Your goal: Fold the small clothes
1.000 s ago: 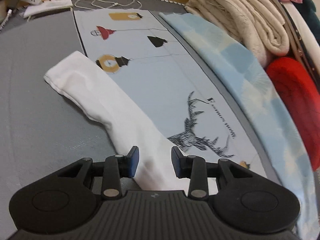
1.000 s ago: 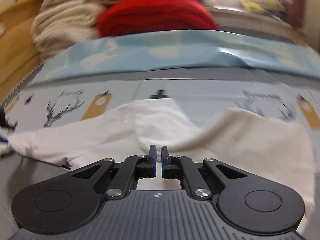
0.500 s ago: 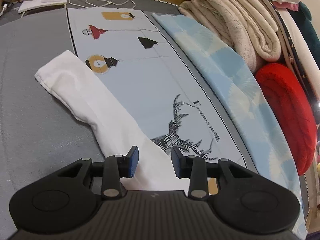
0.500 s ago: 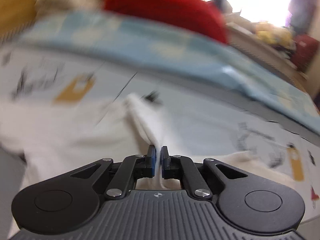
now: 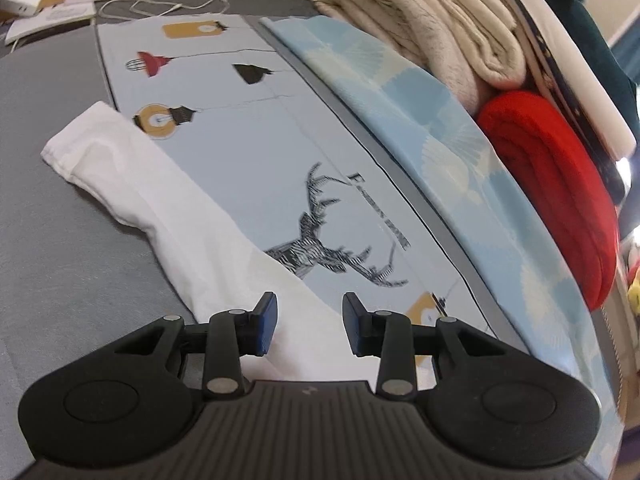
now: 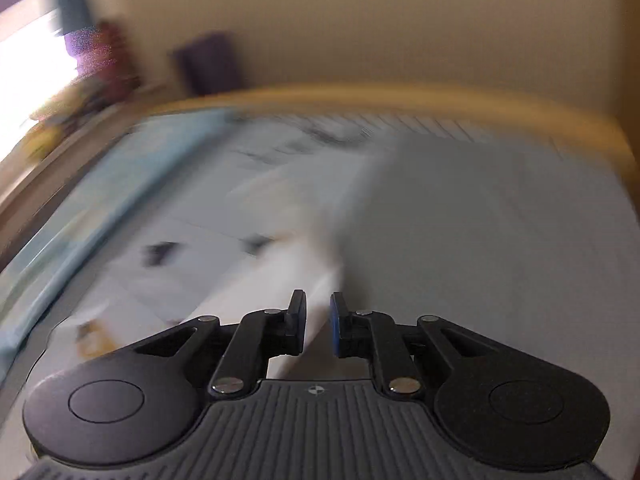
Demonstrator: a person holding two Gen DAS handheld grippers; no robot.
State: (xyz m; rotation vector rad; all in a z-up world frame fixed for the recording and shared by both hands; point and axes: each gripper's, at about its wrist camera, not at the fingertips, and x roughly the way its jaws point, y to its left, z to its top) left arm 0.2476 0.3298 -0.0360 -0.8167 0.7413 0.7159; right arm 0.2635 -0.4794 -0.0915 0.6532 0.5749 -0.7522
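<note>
A small white garment [image 5: 172, 216] lies flat across the grey bed and the pale blue printed sheet, one sleeve stretching to the far left. My left gripper [image 5: 309, 328] is open and empty, hovering just above the garment's near part. In the blurred right wrist view the white garment [image 6: 296, 256] runs away from my right gripper [image 6: 318, 324], whose jaws stand slightly apart with white cloth showing in the gap. Whether that cloth is pinched is unclear.
A light blue blanket [image 5: 420, 128] lies along the right side. Folded beige blankets [image 5: 432, 28] and a red blanket [image 5: 560, 184] are stacked beyond it. White chargers and cable [image 5: 120, 4] lie at the bed's far edge by the wooden frame.
My right gripper swung sharply to a new direction and its jaws, shut before, now stand slightly apart. My left gripper shifted a little and stayed open.
</note>
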